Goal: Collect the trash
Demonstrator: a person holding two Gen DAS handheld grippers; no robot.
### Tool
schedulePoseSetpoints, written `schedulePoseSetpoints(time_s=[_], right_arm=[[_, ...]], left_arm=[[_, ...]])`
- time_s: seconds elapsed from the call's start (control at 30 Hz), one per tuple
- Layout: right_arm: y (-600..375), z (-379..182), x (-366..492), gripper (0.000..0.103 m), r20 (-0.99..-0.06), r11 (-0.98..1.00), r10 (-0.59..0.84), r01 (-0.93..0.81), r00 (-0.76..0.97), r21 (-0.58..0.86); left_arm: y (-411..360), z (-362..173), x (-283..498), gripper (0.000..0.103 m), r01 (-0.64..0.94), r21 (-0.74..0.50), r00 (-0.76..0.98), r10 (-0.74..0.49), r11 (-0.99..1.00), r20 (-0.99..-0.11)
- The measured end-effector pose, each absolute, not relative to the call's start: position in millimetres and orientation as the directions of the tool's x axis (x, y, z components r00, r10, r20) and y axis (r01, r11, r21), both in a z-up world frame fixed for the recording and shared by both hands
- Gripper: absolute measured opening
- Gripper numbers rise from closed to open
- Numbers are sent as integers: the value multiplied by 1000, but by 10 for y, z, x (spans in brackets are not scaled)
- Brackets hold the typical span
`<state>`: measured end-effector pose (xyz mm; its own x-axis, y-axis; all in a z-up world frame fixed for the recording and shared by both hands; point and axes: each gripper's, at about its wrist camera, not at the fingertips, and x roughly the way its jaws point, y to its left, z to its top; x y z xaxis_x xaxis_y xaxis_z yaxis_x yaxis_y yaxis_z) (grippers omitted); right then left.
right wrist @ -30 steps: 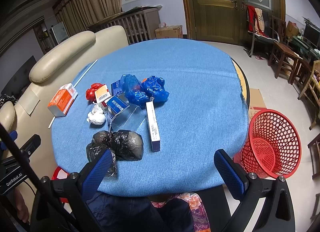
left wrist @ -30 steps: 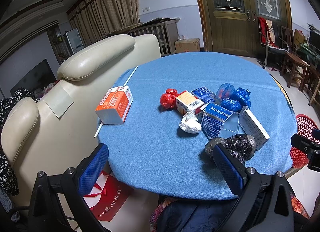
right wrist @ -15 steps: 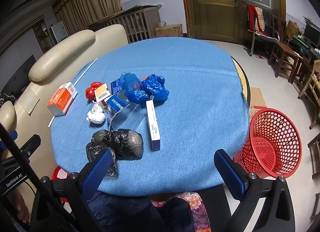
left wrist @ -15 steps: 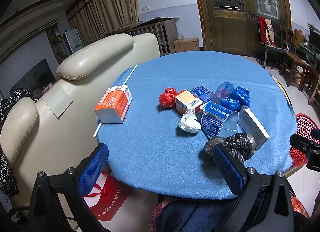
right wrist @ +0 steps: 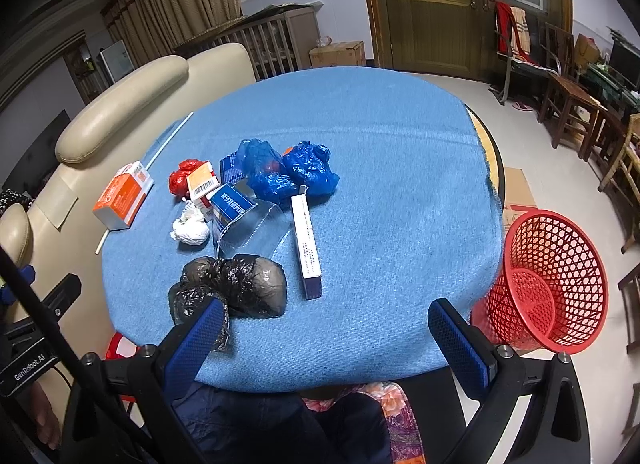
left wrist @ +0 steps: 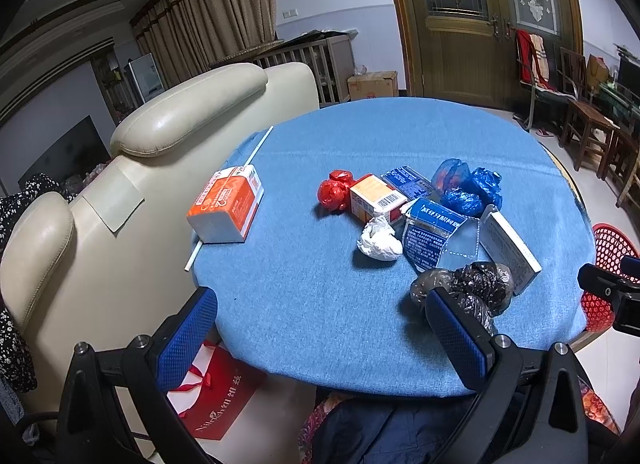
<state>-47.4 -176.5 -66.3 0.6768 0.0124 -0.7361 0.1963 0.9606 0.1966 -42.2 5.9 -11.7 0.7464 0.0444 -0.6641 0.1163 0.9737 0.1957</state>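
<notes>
Change since the earlier frame: almost none; both claws hold the same spot at the near edge, the view shifted only slightly, and no trash has moved.
Left claw (left wrist: 320,338): spread wide, empty, low at 6 o'clock of the tabletop (left wrist: 360,143).
Right claw (right wrist: 326,340): spread wide, empty; its left finger overlaps the black bag in view, contact not clear.
Black bag (right wrist: 236,288): crumpled, near edge, about 7 o'clock of the pile.
Long white-and-blue box (right wrist: 306,240): lies flat, long axis running from 12 to 6 o'clock, near end toward the right claw, far end just beside the blue bags.
Blue bags (right wrist: 292,171): two, bunched, touching, at the pile's far side.
Blue carton (right wrist: 234,203): torn open, between white wad and long box.
White wad (right wrist: 191,225): just beside the carton, at its 9 o'clock.
Red bag (right wrist: 182,179): touching the small barcode box (right wrist: 202,183).
Orange box (left wrist: 226,209): apart at 9 o'clock, resting on a white straw (left wrist: 256,147).
Red basket (right wrist: 548,280): on the floor, off the tabletop at 3 o'clock, tilted.
</notes>
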Motion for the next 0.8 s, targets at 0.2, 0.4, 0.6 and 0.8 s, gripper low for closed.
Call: schedulePoseSetpoints(time_s=[0.2,0.4,0.6,0.8], right_arm=[[-1863,-709,-366,103,-752,953,19,215,659,212],[-1936,-790,-203,103,-764,950,43,211,644,231],[-1962,-910,45,88,-767,949,122,152,630,276],[-1989,-1075,311,59,-765,925,235,104,600,366]], left_arm=[[58,-166,-379,103,118,196,732,48,974,-680],[50,-227,-300,103,119,194,718,51,974,-694],[19,-349,-177,103,125,197,694,56,972,-718],[-7,-518,-25,103,162,170,646,26,972,-763]])
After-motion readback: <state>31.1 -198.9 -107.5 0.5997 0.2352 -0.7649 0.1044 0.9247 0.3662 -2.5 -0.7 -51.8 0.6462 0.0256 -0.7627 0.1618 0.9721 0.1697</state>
